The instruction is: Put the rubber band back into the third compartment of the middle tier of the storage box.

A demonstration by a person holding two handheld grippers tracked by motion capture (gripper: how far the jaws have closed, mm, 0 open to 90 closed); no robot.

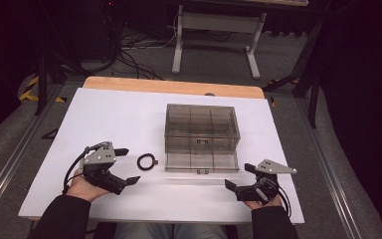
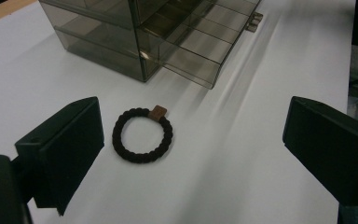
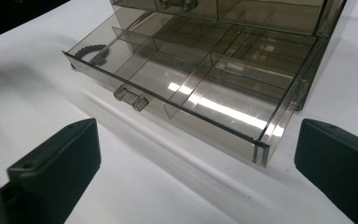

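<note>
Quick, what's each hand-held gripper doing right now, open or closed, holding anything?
Left hand-held gripper: open, holding nothing; hair tie lies between its jaws.
Right hand-held gripper: open, holding nothing.

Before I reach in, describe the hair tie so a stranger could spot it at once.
Start at the smoky clear drawer box in the middle of the white table, whose bottom drawer is pulled out. Just left of that drawer, ahead of the left gripper, lies the hair tie: a black braided ring with a small brown tag.

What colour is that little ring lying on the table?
The hair tie is black with a small brown tag, best seen in the left gripper view.
</note>
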